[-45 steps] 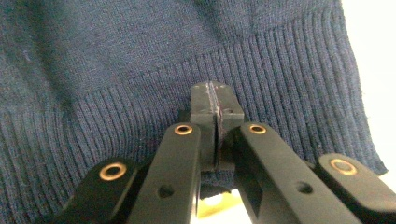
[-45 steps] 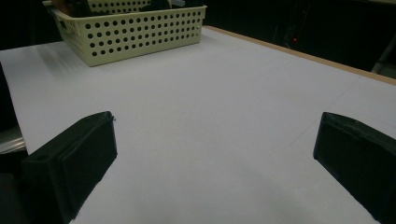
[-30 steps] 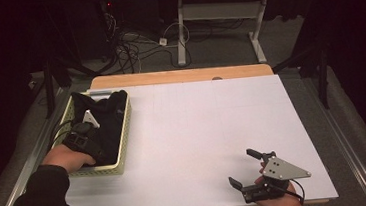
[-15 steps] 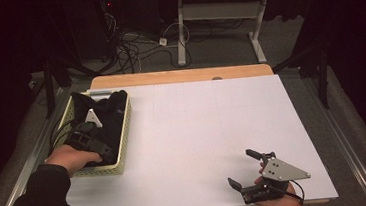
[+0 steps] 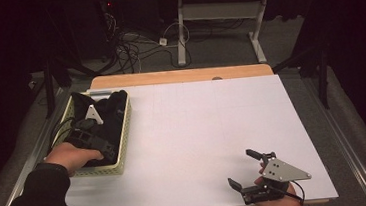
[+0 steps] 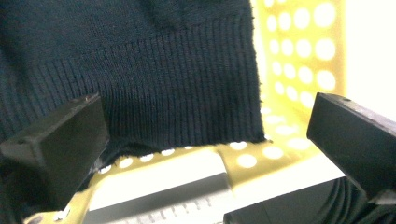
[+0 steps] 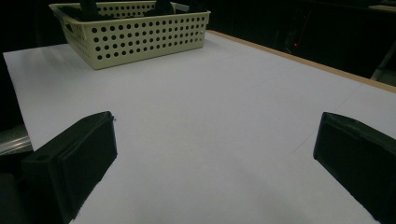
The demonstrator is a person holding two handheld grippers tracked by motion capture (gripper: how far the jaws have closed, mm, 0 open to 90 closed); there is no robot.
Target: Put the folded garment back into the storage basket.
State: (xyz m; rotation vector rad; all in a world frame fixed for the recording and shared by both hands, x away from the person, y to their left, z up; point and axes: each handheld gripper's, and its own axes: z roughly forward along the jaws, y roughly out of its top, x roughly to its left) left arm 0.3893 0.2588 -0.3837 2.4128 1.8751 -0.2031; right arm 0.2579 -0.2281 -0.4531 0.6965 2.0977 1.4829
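High view: the left gripper (image 5: 91, 141), jaws just spread wide and released, hovers over a black ribbed knit garment (image 6: 154, 79) lying inside the pale yellow perforated plastic basket (image 5: 124, 138); the right gripper (image 5: 252, 169) rests open-jawed on the white surface (image 5: 198, 131).

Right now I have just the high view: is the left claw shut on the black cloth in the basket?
Observer: No. The left claw is open and its jaws have just been opening. The cloth lies between them, unpinched.
Operator: Which part of the cloth is that?
Observer: Its ribbed hem. The holes in the basket wall show beside and below it.
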